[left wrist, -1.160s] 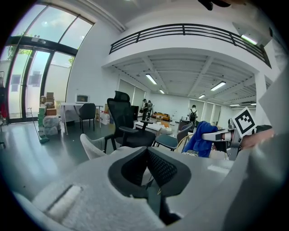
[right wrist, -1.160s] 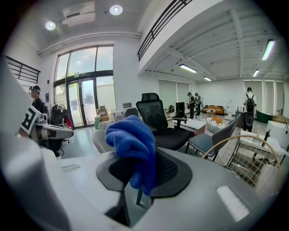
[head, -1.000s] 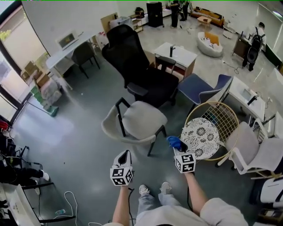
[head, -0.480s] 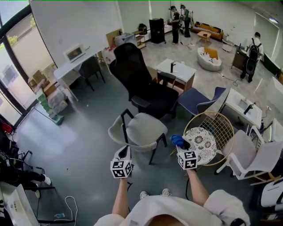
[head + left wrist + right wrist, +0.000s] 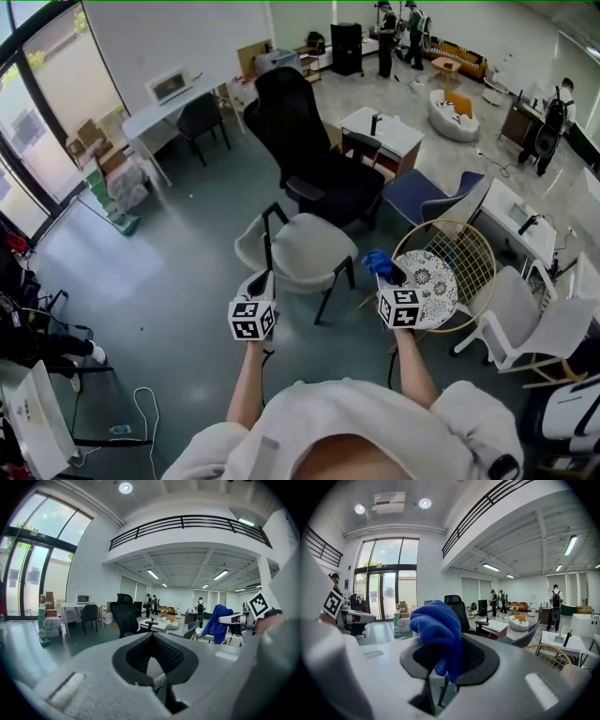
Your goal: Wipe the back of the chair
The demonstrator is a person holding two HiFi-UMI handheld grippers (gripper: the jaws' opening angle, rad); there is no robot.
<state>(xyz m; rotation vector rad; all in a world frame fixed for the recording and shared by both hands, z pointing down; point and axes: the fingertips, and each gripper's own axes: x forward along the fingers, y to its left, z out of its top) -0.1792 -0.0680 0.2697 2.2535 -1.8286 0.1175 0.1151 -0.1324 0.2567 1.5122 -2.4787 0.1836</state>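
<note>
Hovering on the left, the left claw (image 5: 262, 279) is pressed together with nothing in it, probably just the spare. The grey chair (image 5: 305, 248) sits ahead between both claws, untouched. The right claw (image 5: 388, 274) pinches the blue cloth (image 5: 376, 263), held up ready for the backrest, I'd guess.

Standing, with both bare arms reached forward and down: left forearm (image 5: 246, 382) and right forearm (image 5: 412, 367) roughly parallel. Holding left gripper (image 5: 265, 277) out ahead, fingers closed together on nothing. Holding right gripper (image 5: 390, 274) alongside, well apart from left and slightly further ahead, fingers clamped on blue cloth (image 5: 377, 263) bunched over tips. Pointing both grippers away from body.
</note>
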